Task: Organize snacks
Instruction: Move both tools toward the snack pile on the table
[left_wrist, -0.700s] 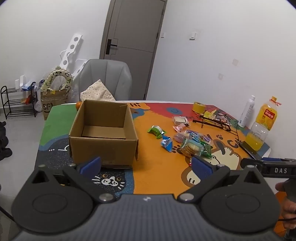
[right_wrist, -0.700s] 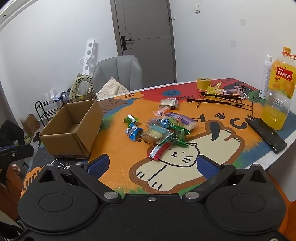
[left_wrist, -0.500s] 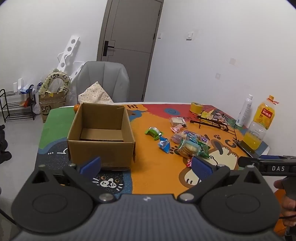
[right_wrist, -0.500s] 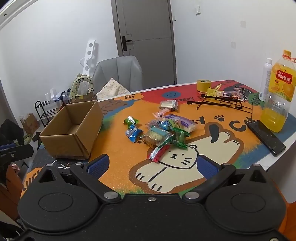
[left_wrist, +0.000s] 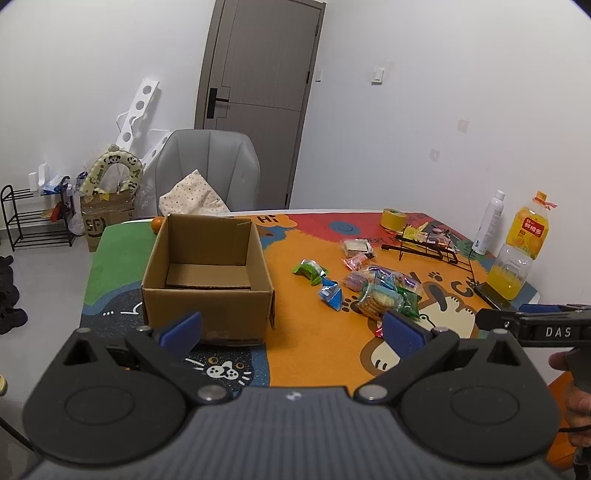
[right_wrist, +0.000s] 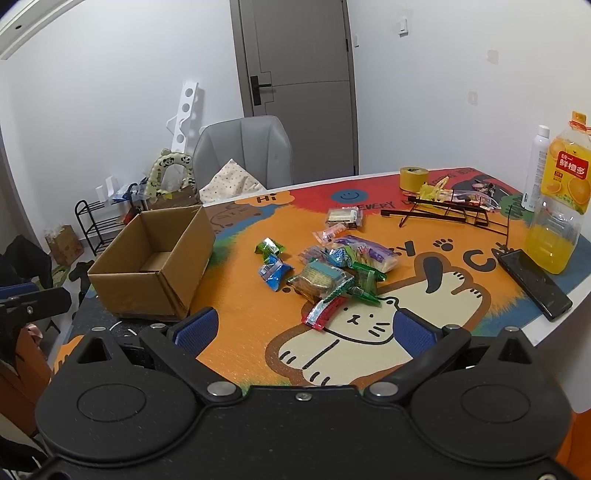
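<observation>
Both views had drawn back slightly; left hand-held gripper (left_wrist: 291, 328) and right hand-held gripper (right_wrist: 303, 328) stood wide and empty, snacks (right_wrist: 332, 269) loose on the table (right_wrist: 461, 295) beside the empty box (left_wrist: 207, 273), sorting unstarted.

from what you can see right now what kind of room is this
Most likely a room in a home, used as a dining or work space: a table under a cartoon cat mat, a padded grey chair pulled up to it, a shoe rack by the wall and a closed interior door.
</observation>
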